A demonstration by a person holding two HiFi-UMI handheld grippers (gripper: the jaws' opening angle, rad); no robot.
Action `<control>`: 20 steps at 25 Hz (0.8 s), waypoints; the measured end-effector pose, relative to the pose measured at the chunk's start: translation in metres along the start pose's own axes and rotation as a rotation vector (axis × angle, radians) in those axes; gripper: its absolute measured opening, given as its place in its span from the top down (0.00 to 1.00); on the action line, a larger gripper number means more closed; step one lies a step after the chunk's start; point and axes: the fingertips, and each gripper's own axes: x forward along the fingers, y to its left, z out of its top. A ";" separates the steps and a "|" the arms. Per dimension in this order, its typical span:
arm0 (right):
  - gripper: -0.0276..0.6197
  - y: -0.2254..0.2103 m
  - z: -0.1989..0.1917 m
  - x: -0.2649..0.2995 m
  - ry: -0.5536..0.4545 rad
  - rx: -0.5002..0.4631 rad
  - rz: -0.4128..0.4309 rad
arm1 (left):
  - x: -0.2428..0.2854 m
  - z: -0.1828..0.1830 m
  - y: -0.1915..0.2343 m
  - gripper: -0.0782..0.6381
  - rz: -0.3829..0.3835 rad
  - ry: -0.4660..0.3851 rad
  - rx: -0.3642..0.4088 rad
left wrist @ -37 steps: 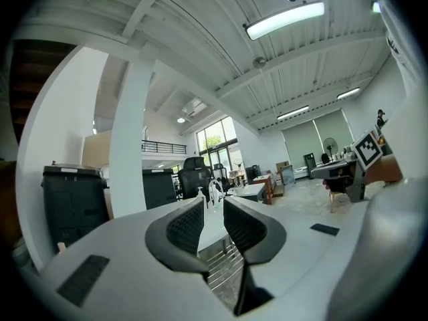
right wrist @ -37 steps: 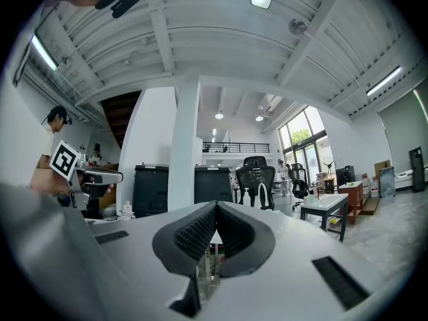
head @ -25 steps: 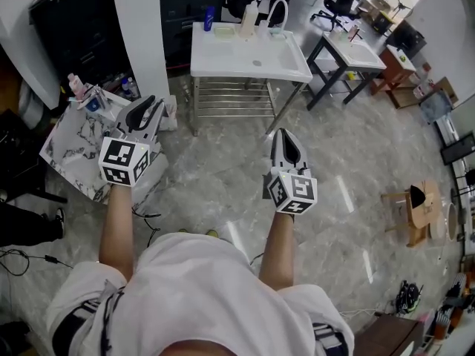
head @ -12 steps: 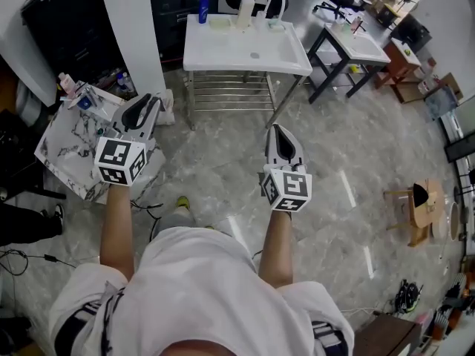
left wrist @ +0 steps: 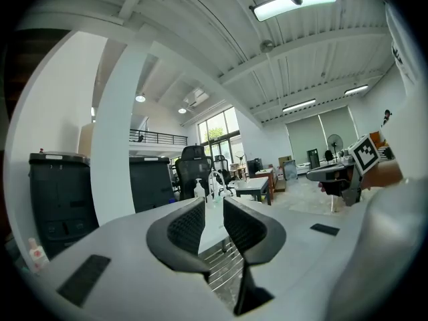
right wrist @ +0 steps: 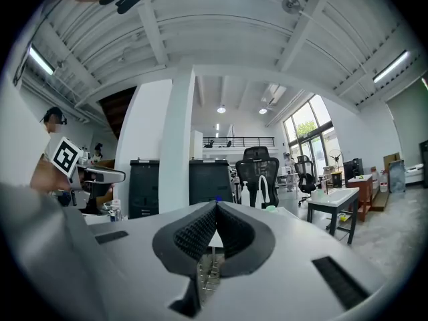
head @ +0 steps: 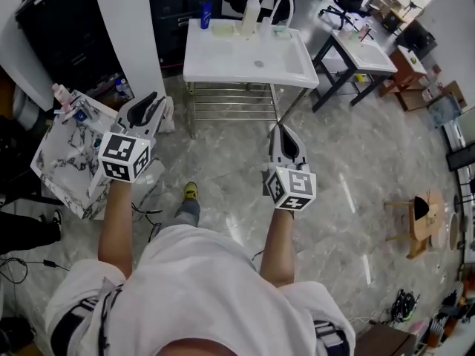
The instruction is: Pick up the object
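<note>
Left gripper [left wrist: 214, 212] had its jaws slightly apart, empty. Right gripper [right wrist: 215, 209] had its jaws together, empty. I couldn't tell the target. My guess was the white bottle [head: 252, 7] at the far edge of the sink table [head: 223, 54], well ahead. Probably light, slick plastic, so I'd grip it mid-body.

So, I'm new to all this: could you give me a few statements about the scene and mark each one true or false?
1. The left gripper holds a bottle. False: its jaws stand apart with nothing between them.
2. The right gripper has its jaws together. True.
3. A white sink table stands ahead, beyond both grippers. True.
4. The table top is bare. False: a white bottle and a curved tap stand along its far edge.
</note>
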 end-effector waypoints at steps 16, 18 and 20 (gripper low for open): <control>0.95 -0.032 0.025 0.211 0.007 -0.004 -0.054 | 0.181 -0.006 0.130 0.77 -0.080 0.019 -0.028; 0.95 -0.034 0.025 0.233 0.016 -0.010 -0.065 | 0.200 -0.012 0.145 0.77 -0.092 0.022 -0.039; 0.95 -0.036 0.024 0.251 0.020 -0.013 -0.075 | 0.218 -0.017 0.158 0.77 -0.101 0.022 -0.049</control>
